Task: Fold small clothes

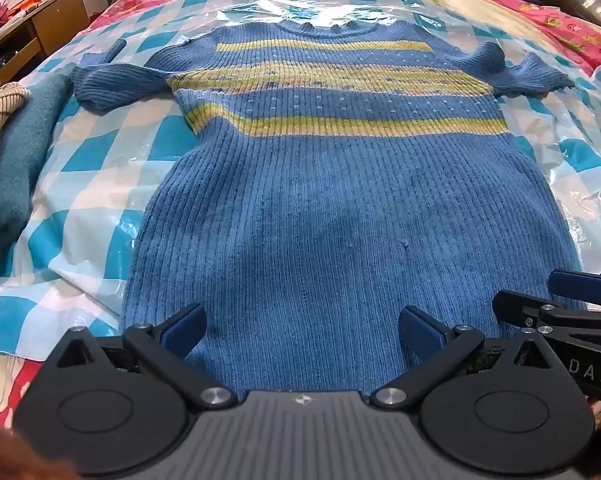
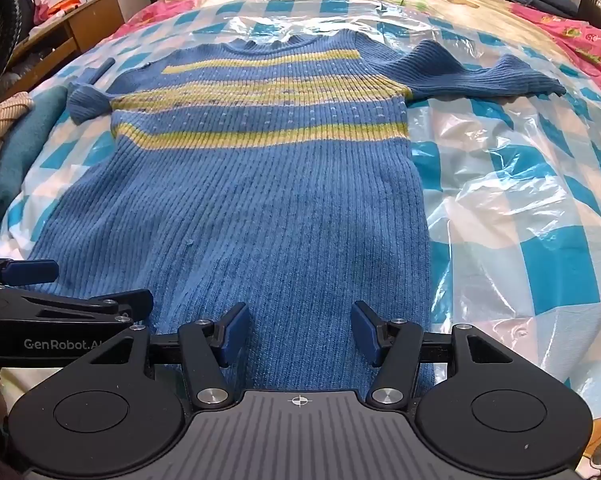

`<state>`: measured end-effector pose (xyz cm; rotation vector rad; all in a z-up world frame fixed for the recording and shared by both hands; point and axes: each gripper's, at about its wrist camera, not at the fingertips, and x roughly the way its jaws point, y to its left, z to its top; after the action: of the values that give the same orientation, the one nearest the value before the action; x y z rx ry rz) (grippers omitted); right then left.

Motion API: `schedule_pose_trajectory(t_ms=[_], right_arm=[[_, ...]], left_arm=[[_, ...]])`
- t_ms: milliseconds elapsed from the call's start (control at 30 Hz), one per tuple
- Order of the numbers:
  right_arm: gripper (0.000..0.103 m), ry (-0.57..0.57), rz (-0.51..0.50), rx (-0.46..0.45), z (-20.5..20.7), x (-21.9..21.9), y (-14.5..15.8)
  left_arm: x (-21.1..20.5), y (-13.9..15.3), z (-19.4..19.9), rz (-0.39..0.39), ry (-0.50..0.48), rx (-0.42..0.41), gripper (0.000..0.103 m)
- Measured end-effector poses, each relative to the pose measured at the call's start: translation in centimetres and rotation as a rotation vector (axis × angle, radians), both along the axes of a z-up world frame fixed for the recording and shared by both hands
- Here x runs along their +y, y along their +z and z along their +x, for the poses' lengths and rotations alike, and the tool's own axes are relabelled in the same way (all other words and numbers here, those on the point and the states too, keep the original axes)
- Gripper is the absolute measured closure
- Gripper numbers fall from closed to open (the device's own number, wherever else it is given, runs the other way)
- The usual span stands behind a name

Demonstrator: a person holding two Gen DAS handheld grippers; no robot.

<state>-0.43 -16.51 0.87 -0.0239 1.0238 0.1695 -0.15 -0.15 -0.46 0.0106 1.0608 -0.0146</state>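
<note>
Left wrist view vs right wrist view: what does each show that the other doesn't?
Left wrist only: the left gripper seen along its own open fingers, and the sweater's left sleeve at full length.

Right wrist only: the right gripper seen along its own open fingers, and more of the crinkled clear plastic sheet right of the sweater.

Both: the blue ribbed knit sweater with yellow stripes lying flat, unfolded, on the blue-and-white checked cover, the teal folded cloth at the left, both grippers over the hem, and the wooden cabinet.
</note>
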Motion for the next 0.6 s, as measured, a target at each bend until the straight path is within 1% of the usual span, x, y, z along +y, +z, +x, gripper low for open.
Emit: schedule_pose_trajectory(t_ms=[600], right_arm=[[0.046, 0.012, -0.090, -0.018, -0.30, 0.90, 0.35]], left_arm=[[0.07, 0.00, -0.18, 0.004, -0.006, -0.011, 0.000]])
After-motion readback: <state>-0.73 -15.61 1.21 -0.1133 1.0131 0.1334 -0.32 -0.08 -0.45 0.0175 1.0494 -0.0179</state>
